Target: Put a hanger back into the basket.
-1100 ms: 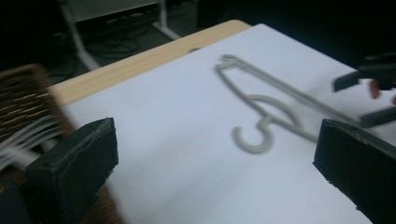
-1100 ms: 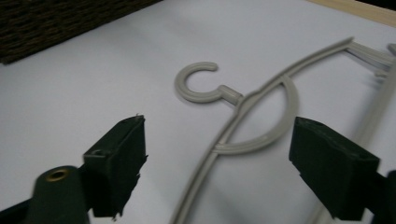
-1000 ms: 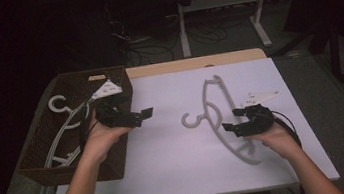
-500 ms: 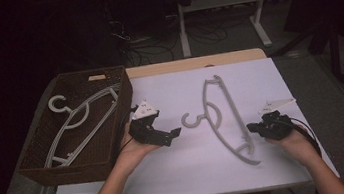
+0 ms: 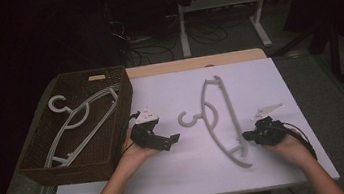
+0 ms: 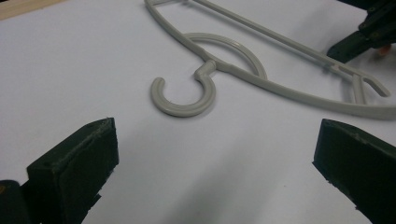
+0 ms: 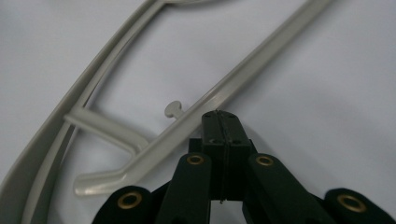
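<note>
Lying flat at centre frame on the white tabletop (image 5: 180, 176), the grey hanger (image 5: 223, 115) is flanked: left gripper (image 5: 165, 140) jaws apart, right gripper (image 5: 248, 137) jaws pressed together, empty, beside its lower bar.

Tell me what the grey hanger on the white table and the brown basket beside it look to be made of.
Hanger: probably moulded plastic, pale grey, smooth with a slight sheen; its rounded one-piece hook and ribbed arms suggest this. Basket: apparently woven wicker or rattan, dark brown and matt, with a fine weave texture on its walls; natural or synthetic fibre cannot be told.
</note>
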Available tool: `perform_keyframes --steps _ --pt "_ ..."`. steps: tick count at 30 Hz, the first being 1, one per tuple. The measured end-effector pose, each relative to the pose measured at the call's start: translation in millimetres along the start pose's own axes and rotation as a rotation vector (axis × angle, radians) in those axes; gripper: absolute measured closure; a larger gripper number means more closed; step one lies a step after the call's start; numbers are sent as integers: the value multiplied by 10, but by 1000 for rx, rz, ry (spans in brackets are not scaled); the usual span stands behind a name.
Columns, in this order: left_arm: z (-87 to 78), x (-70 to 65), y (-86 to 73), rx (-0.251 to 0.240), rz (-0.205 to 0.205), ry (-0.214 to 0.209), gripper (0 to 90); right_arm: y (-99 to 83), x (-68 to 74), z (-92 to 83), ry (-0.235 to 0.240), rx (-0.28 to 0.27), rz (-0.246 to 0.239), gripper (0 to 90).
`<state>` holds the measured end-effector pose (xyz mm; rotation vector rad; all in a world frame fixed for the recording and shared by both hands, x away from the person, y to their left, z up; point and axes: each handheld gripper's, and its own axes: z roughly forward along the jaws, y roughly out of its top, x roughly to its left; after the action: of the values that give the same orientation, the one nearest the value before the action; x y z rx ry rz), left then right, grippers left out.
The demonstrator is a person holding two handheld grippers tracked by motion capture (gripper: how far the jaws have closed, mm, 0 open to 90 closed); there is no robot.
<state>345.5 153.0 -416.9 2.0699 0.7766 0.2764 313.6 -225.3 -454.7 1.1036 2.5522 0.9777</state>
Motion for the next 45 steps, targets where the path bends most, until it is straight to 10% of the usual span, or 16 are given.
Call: perform_keyframes --steps 33,45 --pt "16 93 -71 34 -32 41 0 811 997 744 244 -48 -243 889" --pt "24 111 -79 35 -43 48 0 1057 409 608 66 -113 -129 889"
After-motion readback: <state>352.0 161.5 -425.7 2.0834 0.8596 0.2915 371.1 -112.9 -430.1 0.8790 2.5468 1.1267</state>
